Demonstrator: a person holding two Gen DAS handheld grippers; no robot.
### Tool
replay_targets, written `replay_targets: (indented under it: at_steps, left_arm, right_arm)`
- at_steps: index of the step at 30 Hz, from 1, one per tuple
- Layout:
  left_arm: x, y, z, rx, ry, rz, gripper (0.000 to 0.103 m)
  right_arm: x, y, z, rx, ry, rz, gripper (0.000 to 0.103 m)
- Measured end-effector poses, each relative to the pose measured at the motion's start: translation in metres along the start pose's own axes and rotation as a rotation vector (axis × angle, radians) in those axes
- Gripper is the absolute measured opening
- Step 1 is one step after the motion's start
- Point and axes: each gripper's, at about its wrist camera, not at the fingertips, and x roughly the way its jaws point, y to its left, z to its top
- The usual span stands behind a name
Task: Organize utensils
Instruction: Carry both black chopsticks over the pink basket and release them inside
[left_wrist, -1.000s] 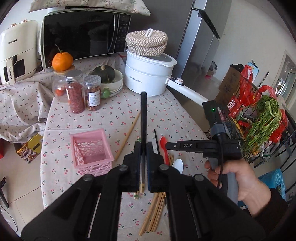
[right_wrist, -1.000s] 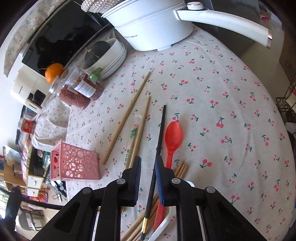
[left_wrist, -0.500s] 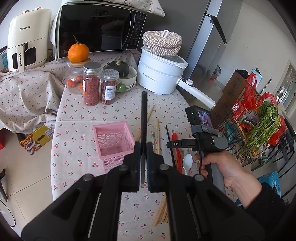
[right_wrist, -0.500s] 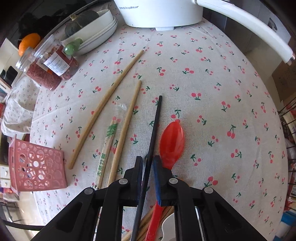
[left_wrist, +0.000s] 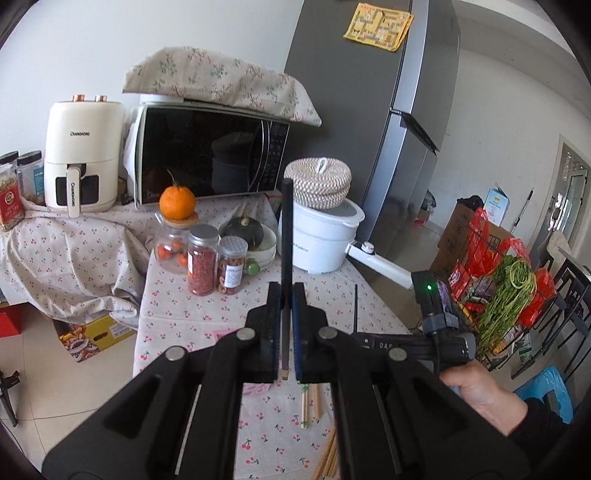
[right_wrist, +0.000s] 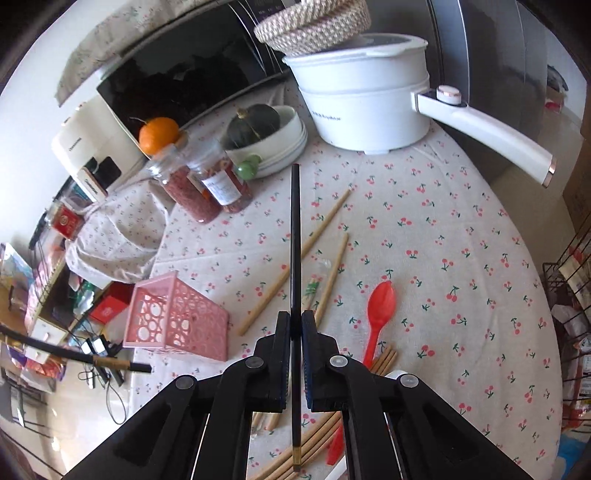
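Note:
My left gripper (left_wrist: 286, 302) is shut on a black chopstick (left_wrist: 286, 236) that stands up in front of the camera, raised above the table. My right gripper (right_wrist: 295, 325) is shut on a second black chopstick (right_wrist: 295, 236), lifted off the cloth and pointing forward. In the right wrist view a pink basket (right_wrist: 177, 317) sits to the left; wooden chopsticks (right_wrist: 295, 258) and a red spoon (right_wrist: 380, 306) lie on the cherry-print tablecloth (right_wrist: 443, 240). The left chopstick also shows low at the left of the right wrist view (right_wrist: 74, 356).
A white electric pot (right_wrist: 365, 99) with a long handle (right_wrist: 487, 129) stands at the back, a woven lid on it. Jars (right_wrist: 207, 184), an orange (right_wrist: 159, 133) and a bowl with a squash (right_wrist: 269, 133) stand back left. A microwave (left_wrist: 207, 155) is behind.
My right gripper closed on the black chopstick and lifted it off the table. My left gripper rose and tilted up, so its view now looks over the table at the microwave.

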Motion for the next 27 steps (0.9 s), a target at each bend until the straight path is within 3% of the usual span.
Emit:
replay_targets:
  at_steps: [3, 6, 14, 21, 27]
  left_arm:
    - [-0.006, 0.004, 0.005, -0.001, -0.086, 0.019, 0.006]
    - [0.003, 0.012, 0.006, -0.004, -0.097, 0.048, 0.006]
    - [0.062, 0.047, -0.007, -0.066, 0.055, 0.096, 0.006]
    - [0.103, 0.061, -0.021, -0.112, 0.162, 0.129, 0.006]
    - [0.12, 0.072, -0.028, -0.178, 0.193, 0.135, 0.006]
  right_arm:
    - [-0.021, 0.007, 0.0, -0.015, -0.066, 0.026, 0.006]
    - [-0.037, 0.012, 0.004, -0.03, -0.127, 0.042, 0.006]
    - [-0.066, 0.036, 0.009, -0.084, -0.226, 0.093, 0.006]
    - [-0.082, 0.045, 0.013, -0.095, -0.263, 0.102, 0.006]
    - [-0.103, 0.049, 0.017, -0.081, -0.318, 0.146, 0.006]
